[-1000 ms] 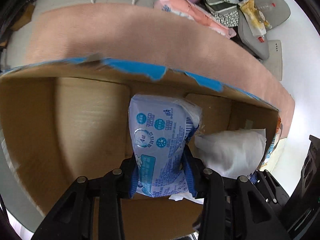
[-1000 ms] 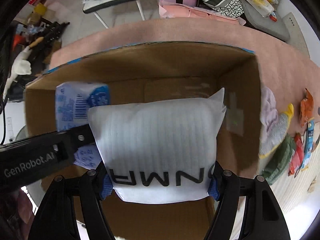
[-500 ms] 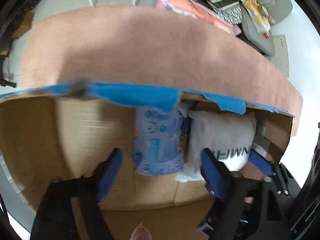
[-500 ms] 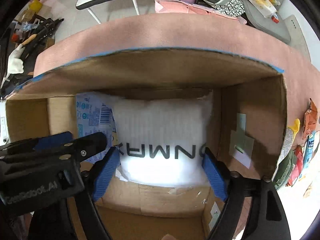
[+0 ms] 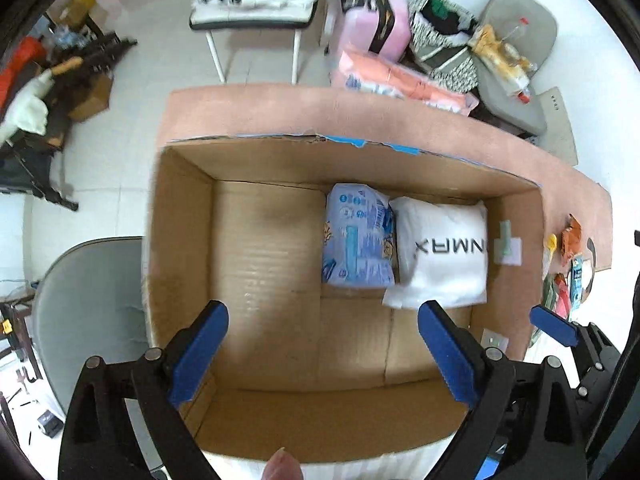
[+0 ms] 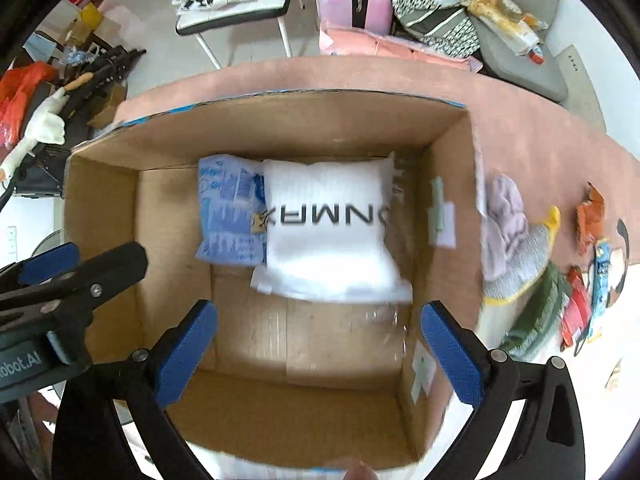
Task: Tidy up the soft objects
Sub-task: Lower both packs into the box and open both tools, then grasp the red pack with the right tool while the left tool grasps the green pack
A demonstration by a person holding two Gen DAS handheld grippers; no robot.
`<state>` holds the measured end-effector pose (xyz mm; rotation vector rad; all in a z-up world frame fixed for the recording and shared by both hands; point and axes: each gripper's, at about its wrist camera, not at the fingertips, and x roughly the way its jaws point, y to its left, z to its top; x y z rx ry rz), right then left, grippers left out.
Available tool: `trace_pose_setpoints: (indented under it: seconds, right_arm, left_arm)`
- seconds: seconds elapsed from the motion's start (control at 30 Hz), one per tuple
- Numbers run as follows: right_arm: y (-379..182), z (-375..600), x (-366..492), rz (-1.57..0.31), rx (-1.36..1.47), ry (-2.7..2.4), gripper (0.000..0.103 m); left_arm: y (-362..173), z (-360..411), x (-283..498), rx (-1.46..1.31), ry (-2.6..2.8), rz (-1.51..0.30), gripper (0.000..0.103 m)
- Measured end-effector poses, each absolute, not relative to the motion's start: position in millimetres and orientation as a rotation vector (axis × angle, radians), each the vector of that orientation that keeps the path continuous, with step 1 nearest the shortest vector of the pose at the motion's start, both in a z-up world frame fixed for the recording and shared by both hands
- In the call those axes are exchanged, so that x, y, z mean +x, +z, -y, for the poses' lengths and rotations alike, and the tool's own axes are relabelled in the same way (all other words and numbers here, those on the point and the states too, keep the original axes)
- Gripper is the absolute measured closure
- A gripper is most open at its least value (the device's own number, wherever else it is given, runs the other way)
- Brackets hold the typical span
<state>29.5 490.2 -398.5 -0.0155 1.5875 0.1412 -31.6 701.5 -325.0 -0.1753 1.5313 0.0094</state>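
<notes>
Both packs had been let go since a second earlier: left gripper (image 5: 322, 354) and right gripper (image 6: 318, 350) were seen spread wide, raised above the cardboard box (image 5: 180, 240). Blue tissue pack (image 5: 358, 236) and white pack (image 5: 442, 250) were laid touching, side by side, on the box floor

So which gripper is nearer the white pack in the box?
Right. The right gripper hangs open directly before the white pack; the left gripper hangs open further left, before the blue pack.
</notes>
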Motion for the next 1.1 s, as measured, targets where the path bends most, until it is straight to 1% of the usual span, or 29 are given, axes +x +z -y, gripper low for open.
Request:
trace_pose_setpoints:
  seconds: [0.2, 0.43, 0.63, 0.8, 0.9, 0.97, 1.1]
  right_arm:
    - [-359, -482, -19, -1.498, -0.003, 0.126, 0.000]
    - [-312, -469, -74, -1.407, 0.015, 0.162, 0.000]
    - [-282, -438, -102, -1.364, 0.107, 0.222, 0.000]
    - [-274, -373, -102, -1.374, 0.164, 0.194, 0.000]
    - [-277, -313, -93, -1.395, 0.110, 0.128, 0.000]
    - [-283, -279, -85, -1.408, 0.044, 0.087, 0.000]
    - [-323, -211, -60, -1.486, -0.179, 0.078, 0.000]
  left_arm:
    - [-308, -680, -62, -0.126, 0.031, -1.406, 0.006]
    - [-286, -663, -96, -0.101, 0.041, -1.337, 0.006]
    - [-259, -632, -104, -0.086, 0.047, -1.285, 0.006]
    - [-248, -553, -89, -0.009, 0.035, -1.242, 0.006]
    - [-258, -494, -75, 0.029, 0.014, -1.258, 0.006]
    - [-279, -450, -65, 0.059, 0.000, -1.294, 0.006]
    - [-337, -364, -42, 0.130, -0.092, -1.416, 0.006]
